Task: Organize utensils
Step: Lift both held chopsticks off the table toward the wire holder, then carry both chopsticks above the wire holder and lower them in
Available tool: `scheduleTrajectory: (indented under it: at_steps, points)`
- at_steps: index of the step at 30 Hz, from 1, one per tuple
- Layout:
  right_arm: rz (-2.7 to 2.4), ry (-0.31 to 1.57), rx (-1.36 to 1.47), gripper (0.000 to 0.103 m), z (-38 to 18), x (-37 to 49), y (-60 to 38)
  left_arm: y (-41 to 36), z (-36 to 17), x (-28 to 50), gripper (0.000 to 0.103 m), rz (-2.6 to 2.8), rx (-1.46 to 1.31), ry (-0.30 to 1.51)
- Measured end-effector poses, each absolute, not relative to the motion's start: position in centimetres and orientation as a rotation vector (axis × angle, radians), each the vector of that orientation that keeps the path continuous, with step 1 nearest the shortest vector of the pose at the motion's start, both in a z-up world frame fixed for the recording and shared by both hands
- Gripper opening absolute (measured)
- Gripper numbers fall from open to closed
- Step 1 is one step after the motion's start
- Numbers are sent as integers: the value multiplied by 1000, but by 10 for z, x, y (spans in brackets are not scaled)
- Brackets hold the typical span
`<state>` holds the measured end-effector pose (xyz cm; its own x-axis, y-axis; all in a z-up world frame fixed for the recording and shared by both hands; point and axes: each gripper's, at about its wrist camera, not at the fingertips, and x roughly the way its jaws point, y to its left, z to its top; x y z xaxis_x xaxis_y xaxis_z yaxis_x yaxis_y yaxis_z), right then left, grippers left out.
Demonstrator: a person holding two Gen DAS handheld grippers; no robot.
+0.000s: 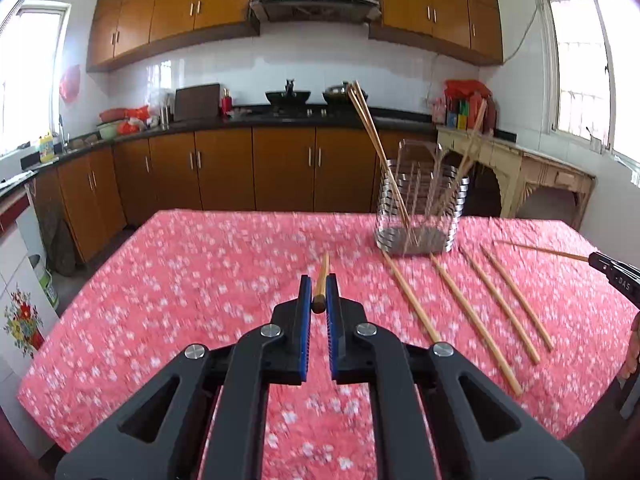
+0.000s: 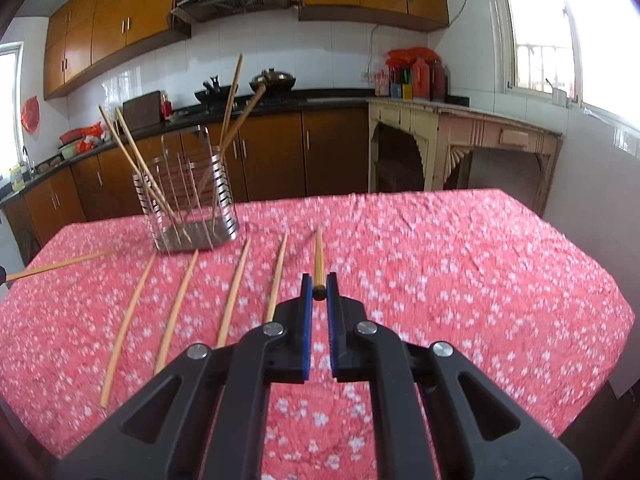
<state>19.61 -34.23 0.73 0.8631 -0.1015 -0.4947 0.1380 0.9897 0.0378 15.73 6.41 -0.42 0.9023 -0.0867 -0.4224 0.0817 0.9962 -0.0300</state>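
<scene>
In the left wrist view, the left gripper (image 1: 319, 294) is clenched on a chopstick (image 1: 322, 276); the holder (image 1: 420, 208) stands at two o'clock on the tabletop (image 1: 180, 280). Best to tip it upright before lowering it in. In the right wrist view, the right gripper (image 2: 319, 288) grasps another chopstick (image 2: 319, 254); the holder (image 2: 192, 200) is at ten o'clock. Blur hides both tips.

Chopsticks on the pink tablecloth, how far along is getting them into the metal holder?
Partly done. About four chopsticks already stand in the metal holder. In hand: the left gripper and the right gripper are each shut on one chopstick. Left: four loose chopsticks lie in a row on the tablecloth in front of the holder.
</scene>
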Motion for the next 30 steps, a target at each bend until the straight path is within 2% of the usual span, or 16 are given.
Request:
scheduleTrajectory:
  at_steps: [13, 21, 30]
  points:
    - [-127, 356, 57, 8, 76, 213, -343, 86, 60, 185, 7, -74, -78, 317]
    - [-122, 267, 73, 8, 121, 231, -343, 89, 84, 201, 7, -75, -100, 285]
    - [-99, 239, 80, 8, 146, 242, -344, 79, 103, 211, 7, -104, -90, 262]
